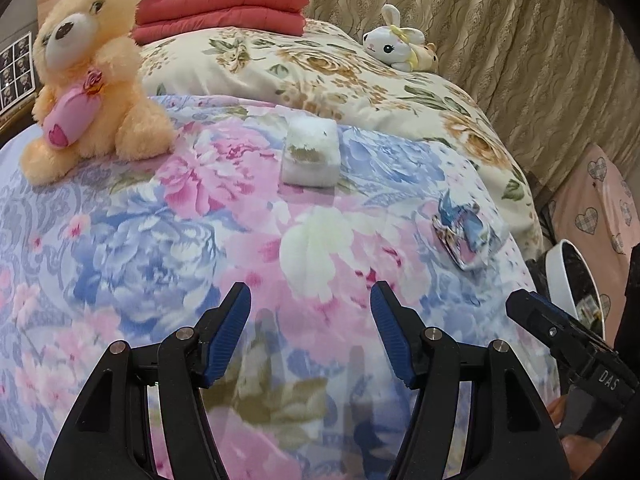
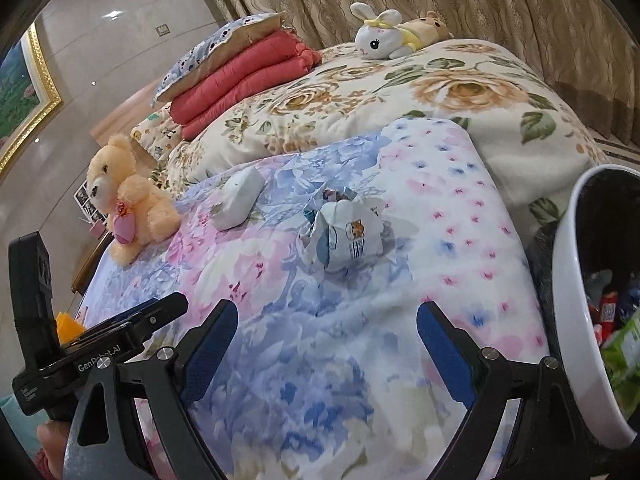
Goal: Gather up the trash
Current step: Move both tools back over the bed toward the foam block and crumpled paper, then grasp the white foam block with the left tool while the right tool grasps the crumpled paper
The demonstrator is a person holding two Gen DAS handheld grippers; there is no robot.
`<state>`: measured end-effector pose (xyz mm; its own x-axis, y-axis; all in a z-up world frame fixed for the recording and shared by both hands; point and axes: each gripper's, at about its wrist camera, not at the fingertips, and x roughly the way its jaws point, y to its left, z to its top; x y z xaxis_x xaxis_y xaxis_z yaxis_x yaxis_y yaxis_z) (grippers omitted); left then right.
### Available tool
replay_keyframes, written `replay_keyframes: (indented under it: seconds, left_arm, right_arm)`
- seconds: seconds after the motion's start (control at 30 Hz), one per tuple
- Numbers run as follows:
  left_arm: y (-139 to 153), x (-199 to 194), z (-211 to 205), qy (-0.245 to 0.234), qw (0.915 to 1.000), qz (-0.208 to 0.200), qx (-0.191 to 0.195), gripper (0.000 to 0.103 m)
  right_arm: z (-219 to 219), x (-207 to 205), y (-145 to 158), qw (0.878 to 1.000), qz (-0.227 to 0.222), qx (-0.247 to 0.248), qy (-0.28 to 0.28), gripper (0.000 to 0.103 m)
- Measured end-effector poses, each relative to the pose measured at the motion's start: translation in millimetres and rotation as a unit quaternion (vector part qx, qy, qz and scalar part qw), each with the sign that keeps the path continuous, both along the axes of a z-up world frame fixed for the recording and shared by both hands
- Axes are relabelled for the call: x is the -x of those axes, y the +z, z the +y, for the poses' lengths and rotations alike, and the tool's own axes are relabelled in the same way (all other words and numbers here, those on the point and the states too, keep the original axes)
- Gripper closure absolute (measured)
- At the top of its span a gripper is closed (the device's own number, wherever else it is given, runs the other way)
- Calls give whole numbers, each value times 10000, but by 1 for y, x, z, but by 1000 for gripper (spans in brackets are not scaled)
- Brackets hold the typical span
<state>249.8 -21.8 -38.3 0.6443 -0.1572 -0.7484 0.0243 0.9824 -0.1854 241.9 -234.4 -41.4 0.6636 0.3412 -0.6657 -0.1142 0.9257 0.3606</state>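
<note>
reaching over a flowered bedspread (image 1: 120, 240), two hand-held grippers are caught in the approach stage of a trash pickup, with nothing yet between either pair of fingers. at far left a peach teddy bear (image 1: 86, 76) sits upright on the spread, no part of the job. ahead of the left gripper (image 1: 311, 334), whose jaws stand apart and empty, lies a soiled white wad (image 1: 310, 154), well beyond the fingertips. further right, a crumpled printed wrapper (image 1: 464, 232) rests near the bed's edge; in the right wrist view that same wrapper (image 2: 344, 232) lies ahead of the right gripper (image 2: 326, 344), also spread wide and holding nothing. at far right a white bin (image 2: 572, 288) stands beside the bed, already holding several bits of packaging. on this evidence the collecting is partly done, with two pieces left on the bed. the next move likely calls for each gripper to advance until a piece sits between its pads, close gently, since both look light and crushable, then carry across to the bin. pinching the soft spread along with the trash looks the main risk.
</note>
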Motion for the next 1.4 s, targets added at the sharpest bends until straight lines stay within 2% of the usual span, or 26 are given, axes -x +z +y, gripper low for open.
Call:
replay_keyframes:
  seconds: [0.5,0.9,0.97,1.0,1.03,1.13,1.23,1.4]
  left_arm:
    - [-5,-69,-6,-27,9998,-53,-178,36]
    - [-12,-113,-11,25,9996,-129,-245,32]
    - [-13,-116,-14,-2,9996,-109,-274,35]
    - [-13,-117,-14,-7,9995,-120,-277,40]
    - [-13,-117,-14,-35,9996,-116,-259,55]
    - [-14,-119,-14,-69,9997,-85,-217,58]
    - [-9,-109,-15,-94,9991,-220,-355,59]
    - [-9,-79,-13,-190,9995,-120,-224,59]
  right_arm:
    - [4,-43,-11,9998,179,104,-10,11]
    - [15,-63,-15,9988,239,418,71,13]
    - [17,-64,-15,9985,219,488,77,20]
    - [18,-64,-15,9984,223,514,83,22]
    - [19,-64,-16,9983,224,538,84,28]
    - [18,-64,-15,9980,206,593,43,43]
    - [15,-59,-14,9984,169,533,28,56]
    - [8,-46,-11,9995,156,275,-2,62]
